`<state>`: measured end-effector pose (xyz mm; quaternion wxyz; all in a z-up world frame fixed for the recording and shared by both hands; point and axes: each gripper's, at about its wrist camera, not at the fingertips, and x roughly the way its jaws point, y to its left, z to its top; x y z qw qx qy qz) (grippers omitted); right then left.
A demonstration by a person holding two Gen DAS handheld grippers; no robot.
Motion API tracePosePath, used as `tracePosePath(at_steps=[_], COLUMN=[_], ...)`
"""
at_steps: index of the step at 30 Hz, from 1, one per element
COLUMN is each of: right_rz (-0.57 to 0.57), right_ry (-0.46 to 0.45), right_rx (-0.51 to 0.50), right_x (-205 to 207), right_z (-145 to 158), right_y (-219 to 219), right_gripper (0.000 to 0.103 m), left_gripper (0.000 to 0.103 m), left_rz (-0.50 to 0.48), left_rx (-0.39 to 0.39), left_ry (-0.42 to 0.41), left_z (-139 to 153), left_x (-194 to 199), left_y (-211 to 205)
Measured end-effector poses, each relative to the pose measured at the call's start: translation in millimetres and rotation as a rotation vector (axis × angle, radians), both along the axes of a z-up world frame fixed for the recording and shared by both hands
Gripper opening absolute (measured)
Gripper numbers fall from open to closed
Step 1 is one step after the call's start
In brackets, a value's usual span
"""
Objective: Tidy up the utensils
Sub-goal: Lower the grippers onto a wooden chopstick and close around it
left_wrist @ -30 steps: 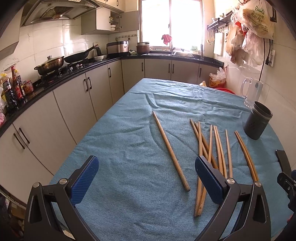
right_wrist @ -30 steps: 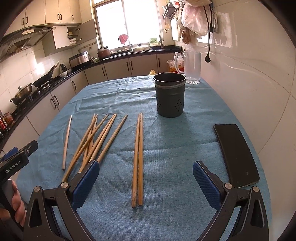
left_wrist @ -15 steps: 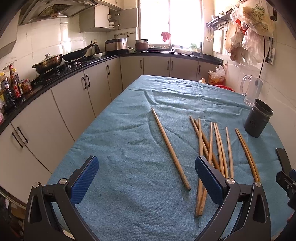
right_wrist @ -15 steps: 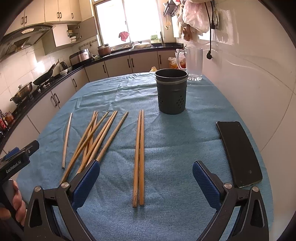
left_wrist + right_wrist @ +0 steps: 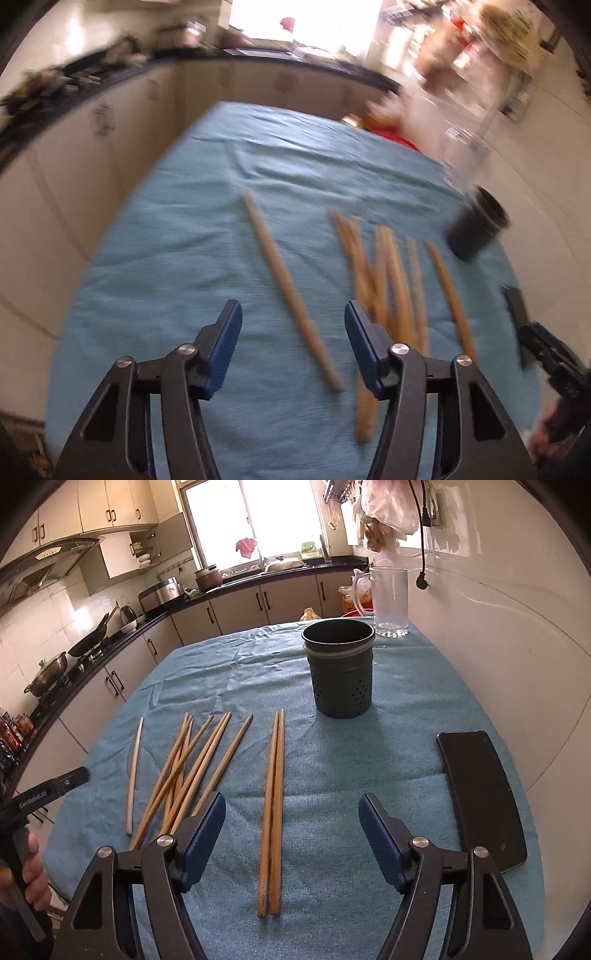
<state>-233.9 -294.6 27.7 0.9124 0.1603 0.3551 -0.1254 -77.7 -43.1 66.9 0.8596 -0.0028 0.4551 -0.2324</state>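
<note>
Wooden chopsticks lie on a blue tablecloth (image 5: 369, 775). A single chopstick (image 5: 288, 291) lies apart on the left, framed between the fingers of my left gripper (image 5: 293, 325), whose jaws are closing above it without touching; this view is blurred. A loose heap of chopsticks (image 5: 192, 764) lies to its right. A neat pair of chopsticks (image 5: 273, 794) lies ahead of my right gripper (image 5: 291, 819), whose jaws are closing, nothing pressed between them. A dark perforated utensil holder (image 5: 340, 672) stands upright beyond the pair.
A black phone (image 5: 480, 794) lies flat at the right, near the white wall. A clear glass jug (image 5: 388, 602) stands behind the holder. Kitchen cabinets and a counter with pans run along the left and far sides. A hand (image 5: 33, 871) holds the left gripper's grip.
Both grippers' jaws have narrowed. The left gripper has tipped downward and moved in over the single chopstick, blurring its view. The right gripper has edged toward the neat pair.
</note>
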Motion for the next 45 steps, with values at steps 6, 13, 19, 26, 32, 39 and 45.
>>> tracePosePath(at_steps=[6, 13, 19, 26, 32, 39, 45], right_rz=[-0.019, -0.037, -0.048, -0.033, -0.006, 0.056, 0.1], right_ry=[-0.006, -0.016, -0.016, -0.001, 0.038, 0.103, 0.176], right_rx=[0.022, 0.027, 0.041, 0.063, 0.105, 0.144, 0.161], right_x=[-6, -14, -15, -4, 17, 57, 103], right_z=[1, 3, 2, 1, -4, -9, -16], right_y=[-8, -15, -20, -20, -22, -11, 4], right_gripper=[0.079, 0.079, 0.079, 0.079, 0.079, 0.07, 0.068], left_gripper=[0.031, 0.015, 0.013, 0.013, 0.012, 0.007, 0.007], left_rz=[-0.1, -0.122, -0.117, -0.133, -0.147, -0.127, -0.09], left_rx=[0.027, 0.085, 0.113, 0.124, 0.133, 0.106, 0.077], left_ry=[0.119, 0.202, 0.189, 0.202, 0.195, 0.186, 0.205], left_z=[-17, -34, -41, -43, -48, -44, -46], left_x=[35, 60, 70, 71, 69, 73, 84], left_y=[-49, -83, -93, -99, -104, -90, -72])
